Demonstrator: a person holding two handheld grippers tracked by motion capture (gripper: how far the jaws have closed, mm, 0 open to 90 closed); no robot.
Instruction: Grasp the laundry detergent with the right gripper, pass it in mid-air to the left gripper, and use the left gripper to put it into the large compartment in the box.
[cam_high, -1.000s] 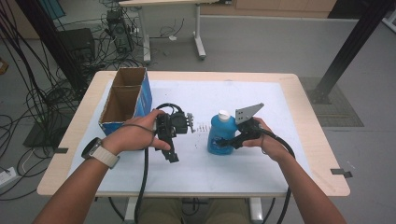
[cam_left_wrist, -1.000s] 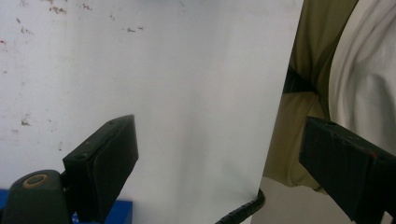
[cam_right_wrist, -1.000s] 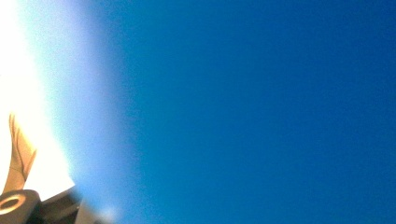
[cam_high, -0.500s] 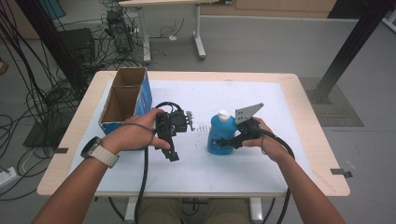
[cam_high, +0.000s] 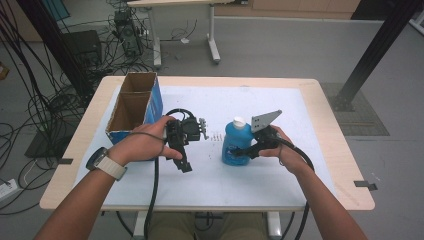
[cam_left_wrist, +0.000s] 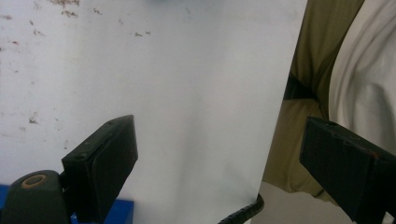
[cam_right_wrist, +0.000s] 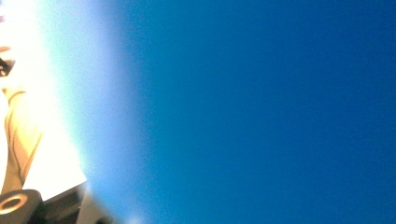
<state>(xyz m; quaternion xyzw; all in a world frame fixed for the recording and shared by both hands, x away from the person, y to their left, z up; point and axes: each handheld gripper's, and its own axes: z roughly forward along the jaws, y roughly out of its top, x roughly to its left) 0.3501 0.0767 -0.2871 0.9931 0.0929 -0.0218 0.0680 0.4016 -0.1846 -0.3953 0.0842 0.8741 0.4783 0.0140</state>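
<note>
Bottle (cam_high: 237, 144) of blue liquid with a white cap stands upright near the middle of the white worktop (cam_high: 280, 180), long axis vertical, cap up. Right gripper (cam_high: 244, 151) comes at it from the person's right, level with the lower body of the bottle; its jaws are closed on the bottle's side, and in the right gripper view the blue wall sits hard against the lens, blurred. Judgement: the grip looks firm, low on the body, so the bottle may tip at the top if lifted fast. Left gripper (cam_high: 186, 166) lies just left of the bottle, apart from it, jaws standing wide with nothing between them; in the left gripper view they frame bare worktop and the near edge with the person's lap beyond. Those jaws point back toward the person, away from the bottle. Right hand is the nearer and the only one in contact. Cardboard box (cam_high: 132, 111) with a blue outer face sits at the left of the worktop, beyond the left hand and well apart from the bottle; it is open at the top, split into two compartments, both apparently empty as far as the high view shows. Judgement: if the bottle goes to the box, it must travel leftward past the left gripper, which lies between the two.
</note>
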